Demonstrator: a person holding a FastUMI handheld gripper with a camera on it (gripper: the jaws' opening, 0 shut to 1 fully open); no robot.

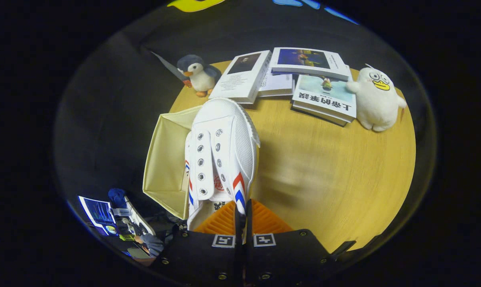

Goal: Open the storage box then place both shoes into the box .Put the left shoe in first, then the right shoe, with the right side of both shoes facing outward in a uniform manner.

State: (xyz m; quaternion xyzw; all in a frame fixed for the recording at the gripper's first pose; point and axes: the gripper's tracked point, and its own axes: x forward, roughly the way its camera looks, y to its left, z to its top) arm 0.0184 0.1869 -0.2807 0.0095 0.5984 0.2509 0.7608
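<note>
Gripper view: hand-held gripper [243,217] clenched on shoe's [220,155] side wall, fingers nearly closed w/ thin upper pinched between. Shoe held toe away, over right edge of open box [164,159] on bench [324,179]. Beyond: books [324,97], penguin toy [198,75], white duck toy [377,99] beside the books.
</note>
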